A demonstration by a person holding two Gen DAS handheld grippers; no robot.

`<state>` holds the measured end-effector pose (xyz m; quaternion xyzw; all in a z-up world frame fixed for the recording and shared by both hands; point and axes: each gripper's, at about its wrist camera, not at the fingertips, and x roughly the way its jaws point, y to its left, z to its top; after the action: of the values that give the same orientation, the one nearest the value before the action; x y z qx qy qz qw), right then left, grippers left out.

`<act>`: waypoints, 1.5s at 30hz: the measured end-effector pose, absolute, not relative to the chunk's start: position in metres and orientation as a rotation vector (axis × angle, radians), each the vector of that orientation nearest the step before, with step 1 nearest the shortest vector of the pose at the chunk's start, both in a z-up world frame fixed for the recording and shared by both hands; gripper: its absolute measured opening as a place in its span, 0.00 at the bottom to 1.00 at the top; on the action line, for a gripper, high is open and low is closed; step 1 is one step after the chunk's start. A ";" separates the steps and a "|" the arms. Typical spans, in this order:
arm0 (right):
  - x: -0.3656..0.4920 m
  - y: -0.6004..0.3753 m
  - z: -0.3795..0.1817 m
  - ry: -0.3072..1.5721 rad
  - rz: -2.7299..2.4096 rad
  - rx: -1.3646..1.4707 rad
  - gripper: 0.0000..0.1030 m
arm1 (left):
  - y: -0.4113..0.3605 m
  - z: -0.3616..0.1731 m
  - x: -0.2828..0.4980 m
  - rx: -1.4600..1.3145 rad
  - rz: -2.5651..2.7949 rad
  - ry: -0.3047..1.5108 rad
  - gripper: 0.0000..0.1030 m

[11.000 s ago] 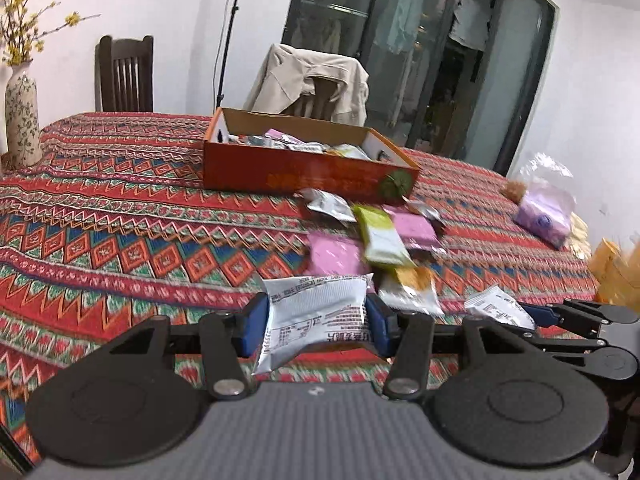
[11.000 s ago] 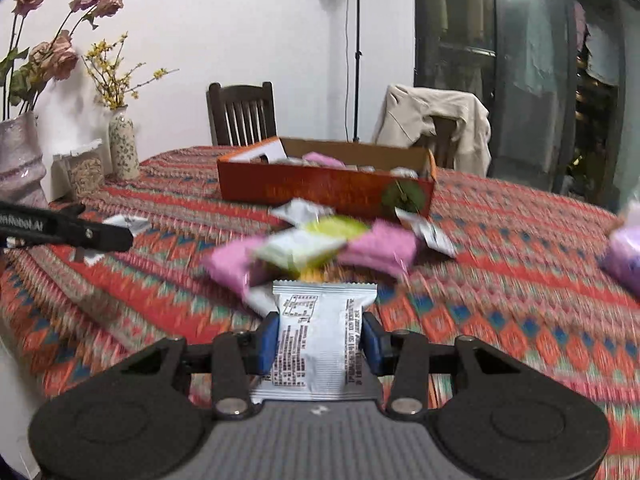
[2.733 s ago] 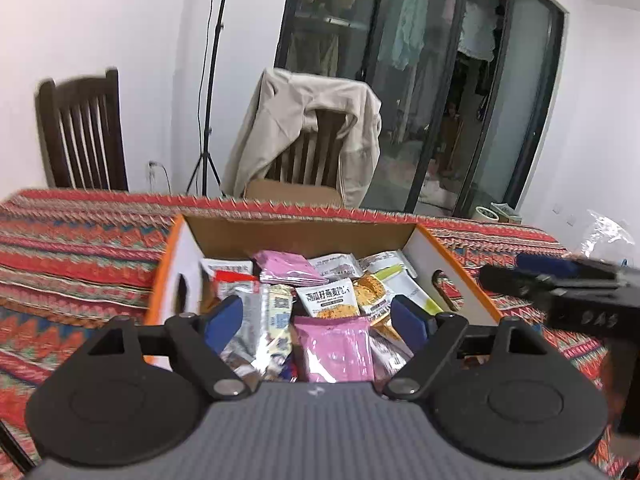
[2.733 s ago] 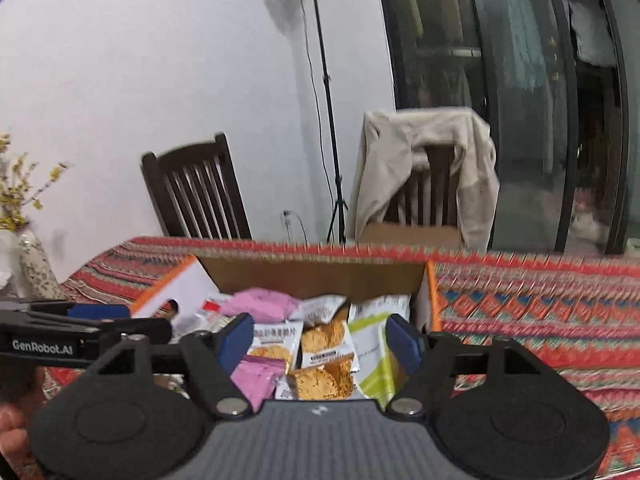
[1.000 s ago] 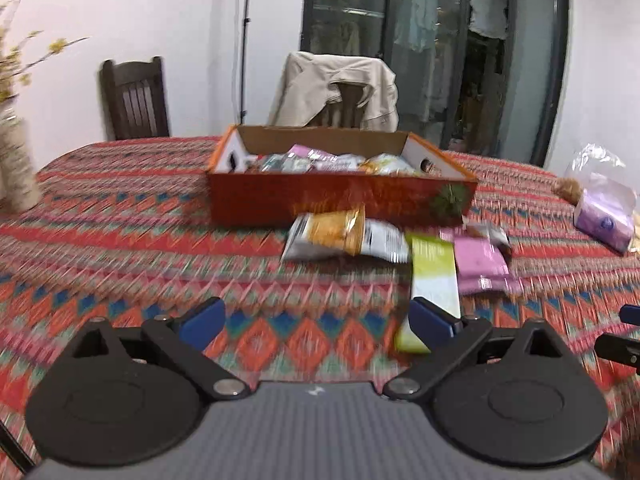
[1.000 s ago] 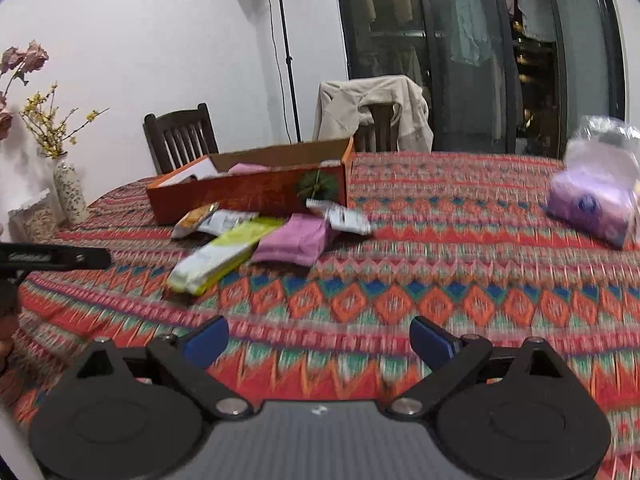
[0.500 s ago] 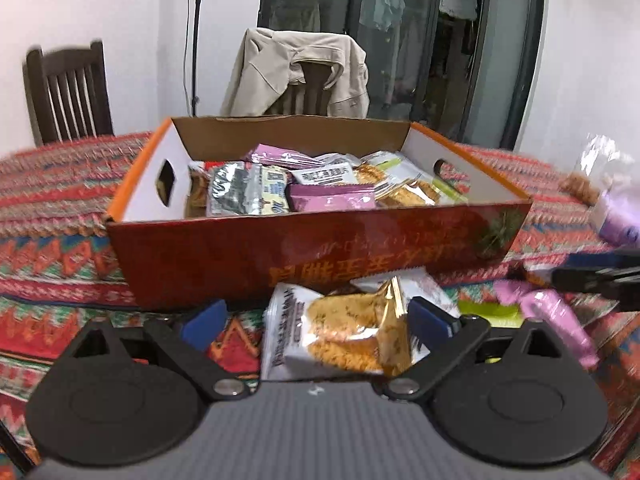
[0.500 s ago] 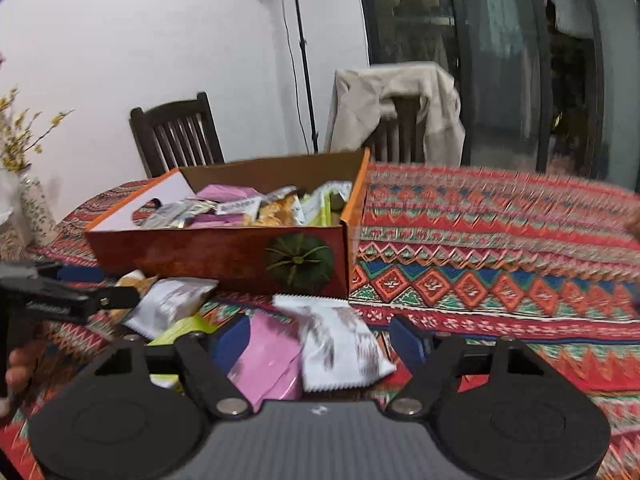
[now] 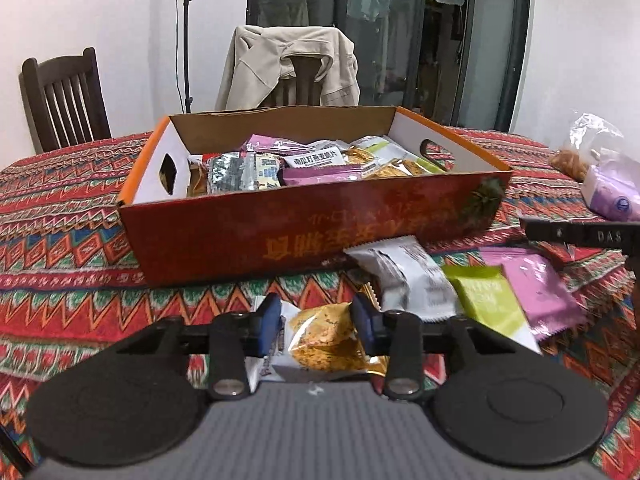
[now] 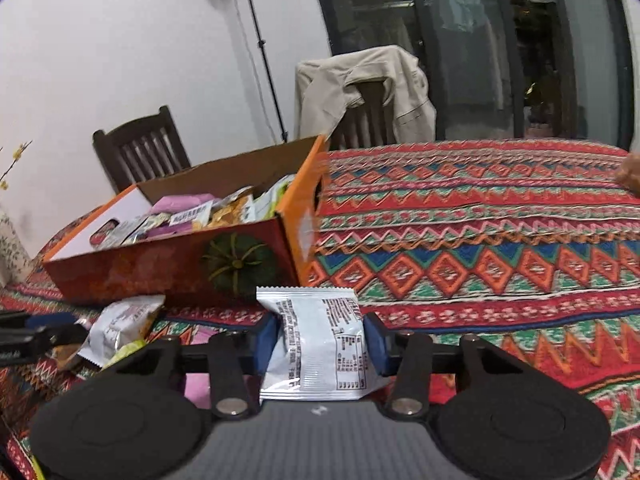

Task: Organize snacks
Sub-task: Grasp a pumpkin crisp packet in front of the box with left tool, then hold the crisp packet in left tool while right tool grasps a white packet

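An orange-red cardboard box (image 9: 304,236) full of snack packets stands on the patterned tablecloth. In front of it my left gripper (image 9: 317,318) is closing, its blue pads pressing the sides of an orange cracker packet (image 9: 320,344). A white packet (image 9: 408,276), a green one (image 9: 488,300) and a pink one (image 9: 536,284) lie loose to its right. By the box's near right corner (image 10: 288,248) my right gripper (image 10: 320,334) is closing too, with a white printed packet (image 10: 320,360) squeezed between its pads. The left gripper's tip (image 10: 36,340) shows at the left edge there.
A dark wooden chair (image 9: 64,100) and a chair draped with a beige jacket (image 9: 292,68) stand behind the table. A plastic bag with a purple pack (image 9: 608,188) lies at the far right. A vase (image 10: 10,240) stands at the left edge.
Both grippers' jaws have closed from wide open onto the packets between them. Both hands have edged closer to the table in front of the box.
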<state>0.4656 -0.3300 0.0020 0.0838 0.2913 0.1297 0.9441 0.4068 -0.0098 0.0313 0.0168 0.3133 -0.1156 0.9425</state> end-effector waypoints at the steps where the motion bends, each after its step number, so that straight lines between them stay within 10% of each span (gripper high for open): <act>1: 0.462 -0.331 0.005 0.582 0.258 0.168 0.45 | -0.009 0.032 0.402 0.035 -0.225 0.639 0.24; 5: 0.444 -0.331 0.021 0.524 0.264 0.166 0.44 | -0.005 0.033 0.373 0.023 -0.174 0.624 0.27; 9: 0.416 -0.326 0.029 0.491 0.294 0.153 0.45 | -0.007 0.034 0.352 -0.010 -0.158 0.607 0.86; 16: 0.370 -0.319 0.027 0.499 0.312 0.150 0.45 | -0.021 0.018 0.390 -0.042 -0.091 0.679 0.86; 19: 0.351 -0.317 0.027 0.504 0.312 0.141 0.45 | -0.027 0.016 0.395 -0.024 -0.070 0.666 0.76; 21: 0.339 -0.316 0.025 0.512 0.316 0.142 0.45 | -0.031 0.016 0.391 0.013 -0.055 0.646 0.36; 23: 0.330 -0.316 0.023 0.521 0.316 0.139 0.45 | -0.032 0.019 0.385 0.025 -0.074 0.660 0.30; 45: 0.249 -0.292 0.034 0.505 0.393 0.104 0.45 | -0.009 0.070 0.205 -0.077 -0.095 0.584 0.24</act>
<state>0.2490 -0.2916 0.0344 0.0510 0.2483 0.1932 0.9479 0.2052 -0.0089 0.0701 -0.0381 0.2875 -0.0467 0.9559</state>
